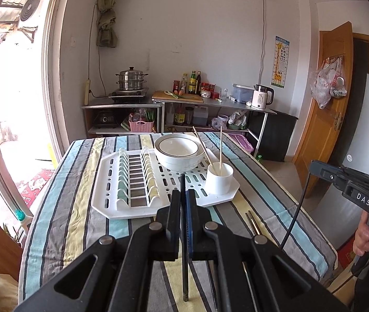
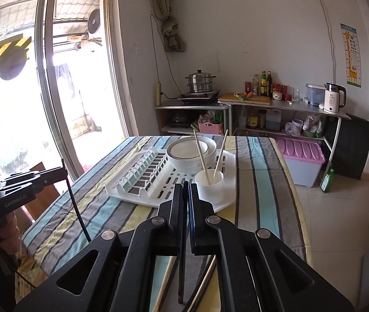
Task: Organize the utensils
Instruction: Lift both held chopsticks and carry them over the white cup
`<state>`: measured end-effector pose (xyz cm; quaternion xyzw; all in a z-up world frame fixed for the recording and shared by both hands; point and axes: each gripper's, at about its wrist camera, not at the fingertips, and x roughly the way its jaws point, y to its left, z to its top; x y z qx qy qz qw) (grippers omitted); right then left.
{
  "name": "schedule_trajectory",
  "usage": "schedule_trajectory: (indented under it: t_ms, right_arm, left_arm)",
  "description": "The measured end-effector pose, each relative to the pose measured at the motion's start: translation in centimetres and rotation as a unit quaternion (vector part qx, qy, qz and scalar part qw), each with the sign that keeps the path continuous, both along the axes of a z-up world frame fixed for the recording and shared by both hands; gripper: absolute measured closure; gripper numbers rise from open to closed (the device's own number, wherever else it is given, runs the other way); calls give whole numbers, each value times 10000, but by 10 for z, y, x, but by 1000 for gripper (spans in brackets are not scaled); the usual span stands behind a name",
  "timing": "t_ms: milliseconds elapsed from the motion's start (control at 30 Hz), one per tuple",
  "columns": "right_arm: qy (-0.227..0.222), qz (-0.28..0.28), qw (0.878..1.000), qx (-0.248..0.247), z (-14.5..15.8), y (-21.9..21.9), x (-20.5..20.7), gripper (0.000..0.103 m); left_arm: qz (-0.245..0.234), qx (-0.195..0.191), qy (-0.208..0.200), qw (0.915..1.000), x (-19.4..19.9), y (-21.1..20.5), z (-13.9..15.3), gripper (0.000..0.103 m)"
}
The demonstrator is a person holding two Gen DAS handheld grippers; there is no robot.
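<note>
My left gripper [image 1: 183, 195] is shut on a dark chopstick [image 1: 184, 260] that runs upright between its jaws, above the near part of the striped table. My right gripper [image 2: 185, 189] is shut on another dark chopstick [image 2: 182, 267]. A white cup [image 1: 219, 178] on the white drying rack [image 1: 106, 197] holds two pale chopsticks [image 1: 220, 145]; it also shows in the right wrist view [image 2: 209, 182]. More chopsticks [image 1: 252, 221] lie on the cloth near the rack; some also lie under my right gripper [image 2: 205, 280].
A white bowl [image 1: 178, 153] sits on the rack behind the cup. The rack has a plate holder [image 1: 135, 179] on its left. The table's right edge drops to a tiled floor with a pink-lidded bin [image 2: 301, 161]. A kitchen shelf [image 1: 210, 104] stands behind.
</note>
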<state>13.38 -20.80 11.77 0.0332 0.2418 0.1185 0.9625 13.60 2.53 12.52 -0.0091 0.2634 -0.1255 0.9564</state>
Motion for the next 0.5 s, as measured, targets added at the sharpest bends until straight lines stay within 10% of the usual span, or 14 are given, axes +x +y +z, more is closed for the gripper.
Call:
schedule_trajectory:
  t_ms: [500]
  right_arm:
    - [-222, -50, 9997, -7, 17, -6, 5, 100]
  left_arm:
    - [-94, -9, -126, 9999, 17, -15, 24, 99]
